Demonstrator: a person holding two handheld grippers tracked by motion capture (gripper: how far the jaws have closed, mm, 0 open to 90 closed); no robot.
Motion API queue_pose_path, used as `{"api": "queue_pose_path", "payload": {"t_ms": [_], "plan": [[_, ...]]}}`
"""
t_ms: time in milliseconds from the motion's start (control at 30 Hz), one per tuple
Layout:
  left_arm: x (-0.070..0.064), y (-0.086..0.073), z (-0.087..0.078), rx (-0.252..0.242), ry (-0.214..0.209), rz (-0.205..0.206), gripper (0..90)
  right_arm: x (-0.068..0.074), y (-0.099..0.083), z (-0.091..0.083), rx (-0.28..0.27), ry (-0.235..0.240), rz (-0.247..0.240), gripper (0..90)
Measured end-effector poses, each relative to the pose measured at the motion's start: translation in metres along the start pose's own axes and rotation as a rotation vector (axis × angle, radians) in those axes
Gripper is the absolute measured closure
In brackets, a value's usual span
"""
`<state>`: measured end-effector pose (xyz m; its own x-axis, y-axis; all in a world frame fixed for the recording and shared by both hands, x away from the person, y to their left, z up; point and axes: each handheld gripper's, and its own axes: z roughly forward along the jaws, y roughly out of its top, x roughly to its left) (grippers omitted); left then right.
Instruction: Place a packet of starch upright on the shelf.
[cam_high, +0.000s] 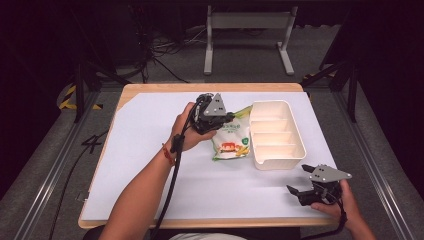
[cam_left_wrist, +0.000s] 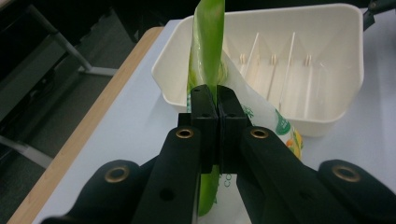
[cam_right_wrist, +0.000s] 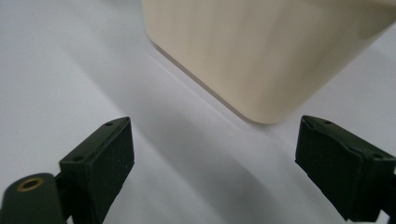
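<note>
Right gripper (cam_high: 302, 182): hung near the table's front right corner in the person's right hand (cam_high: 345, 205); its matte black jaws stood wide apart with nothing between them, aimed at a rounded corner of the bin.
Table sheet (cam_high: 150, 165): smooth, pale white, laid flat over a light wooden table (cam_high: 200, 87) whose edge showed at the back and left.
Snack bag (cam_high: 231, 139): glossy soft pouch, white with green edges and printed pictures, lying just left of the bin, its far green end raised.
Left gripper (cam_high: 231, 117): held in the left hand (cam_high: 186, 131) above the bag; in the left gripper view the blocky black jaws were pressed together on the bag's thin green edge (cam_left_wrist: 208, 46).
Bin (cam_high: 295, 135): cream hard plastic, rectangular with rounded corners, thin dividers making four compartments, all bare.
Room: grey floor, dark surroundings, metal frame rails (cam_high: 50, 170), loose cables (cam_high: 165, 50), and a white stand (cam_high: 247, 22) beyond the table.
</note>
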<state>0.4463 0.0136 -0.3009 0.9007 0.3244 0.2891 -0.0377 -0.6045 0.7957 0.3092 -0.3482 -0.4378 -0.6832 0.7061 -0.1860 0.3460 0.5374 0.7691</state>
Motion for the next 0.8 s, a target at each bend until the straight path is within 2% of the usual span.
{"api": "queue_pose_path", "payload": {"t_ms": [133,300,433,533,667,800], "plan": [[0.002,0.009,-0.002,-0.023,0.002,0.003,88.3,0.0,0.0,0.0,0.001,0.0,-0.001,11.2],[0.006,0.018,-0.012,-0.069,0.014,-0.013,88.3,0.0,0.0,0.0,0.0,0.003,0.002,11.2],[0.006,0.027,-0.012,-0.077,0.019,-0.011,88.3,0.0,0.0,0.0,0.001,0.005,-0.001,11.1],[0.003,0.04,-0.006,-0.074,0.014,0.007,88.3,0.001,0.0,0.0,0.003,0.004,0.0,11.1],[0.003,0.047,0.0,-0.079,0.006,0.012,88.3,0.0,0.0,0.0,0.001,0.006,0.001,11.1],[0.003,0.06,0.013,-0.083,-0.007,0.027,88.3,0.0,0.0,0.0,-0.001,0.006,0.005,11.1]]}}
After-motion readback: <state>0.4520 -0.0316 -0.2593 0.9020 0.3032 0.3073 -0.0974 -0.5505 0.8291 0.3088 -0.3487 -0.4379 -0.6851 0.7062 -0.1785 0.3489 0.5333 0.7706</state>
